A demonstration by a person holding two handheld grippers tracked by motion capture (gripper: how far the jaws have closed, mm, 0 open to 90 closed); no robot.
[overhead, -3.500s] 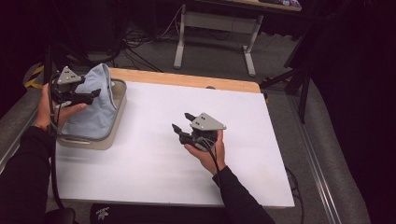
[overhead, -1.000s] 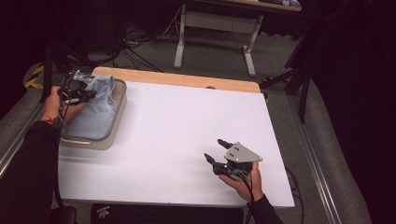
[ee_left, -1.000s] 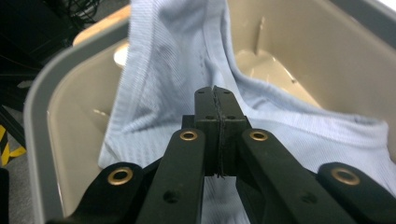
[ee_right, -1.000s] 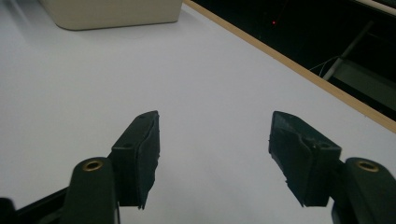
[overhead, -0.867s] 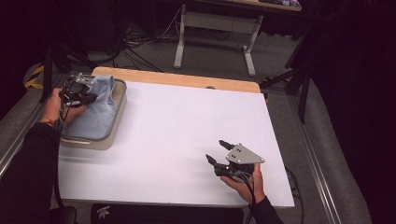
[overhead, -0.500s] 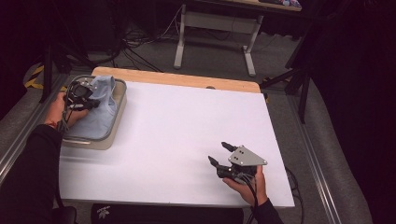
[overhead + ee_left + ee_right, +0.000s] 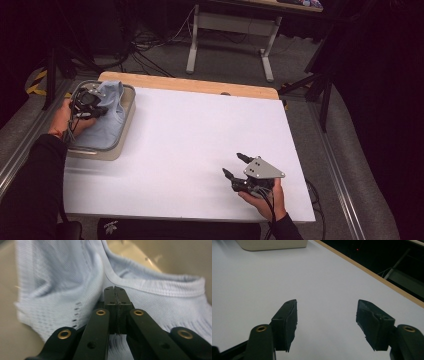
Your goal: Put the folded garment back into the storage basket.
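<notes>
A light blue knit garment (image 7: pixel 109 120) lies bunched in a beige tray (image 7: pixel 96 152) at the table's left edge. My left gripper (image 7: pixel 101 111) reaches into the tray from the left. In the left gripper view its jaws (image 7: pixel 115 288) are pressed together, pinching a fold of the garment (image 7: pixel 162 302) at their tips. My right gripper (image 7: pixel 233 164) rests near the table's front right, held low over the white surface. Its jaws (image 7: pixel 327 312) stand apart with nothing between them.
The white table top (image 7: pixel 200 130) has a wooden strip (image 7: pixel 190 85) along its far edge. The tray's wall (image 7: pixel 272 243) sits far off at the top of the right gripper view. Dark floor, cables and a desk frame (image 7: pixel 230 30) lie beyond the table.
The right gripper drew back from the table's middle to the front right, then kept still. The left gripper lowered the garment into the tray and shifted slightly over it.
</notes>
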